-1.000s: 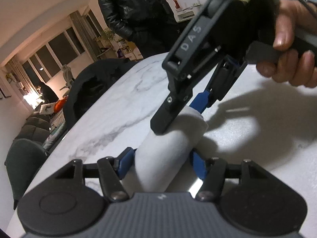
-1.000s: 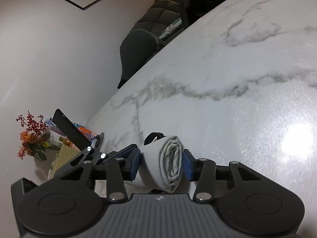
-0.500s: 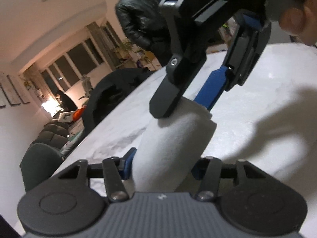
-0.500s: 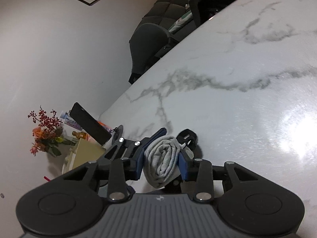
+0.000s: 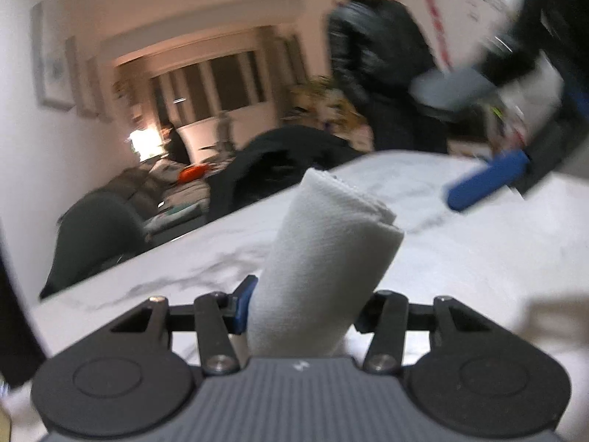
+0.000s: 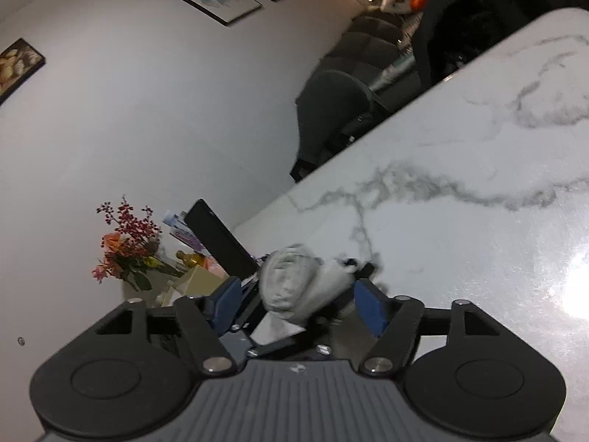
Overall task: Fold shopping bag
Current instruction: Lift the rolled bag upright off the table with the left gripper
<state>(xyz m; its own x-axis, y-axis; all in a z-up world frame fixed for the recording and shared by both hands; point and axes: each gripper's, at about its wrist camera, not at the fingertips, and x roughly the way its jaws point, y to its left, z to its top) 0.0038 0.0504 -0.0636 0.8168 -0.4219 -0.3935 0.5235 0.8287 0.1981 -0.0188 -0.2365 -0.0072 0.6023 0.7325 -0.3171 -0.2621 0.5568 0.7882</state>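
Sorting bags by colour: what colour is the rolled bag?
Plain light grey rolled bag, clearest in the left wrist view.

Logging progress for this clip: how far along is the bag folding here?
Done: the bag is already rolled into a tight bundle. In hand: the left gripper clamps one end; the right gripper is open, apart from the roll. Left: setting it on the table.

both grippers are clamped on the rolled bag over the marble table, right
Not quite. Only the left gripper is clamped on the rolled bag. The right gripper is open, its fingers clear of the roll, as the right wrist view shows. The marble table is right.
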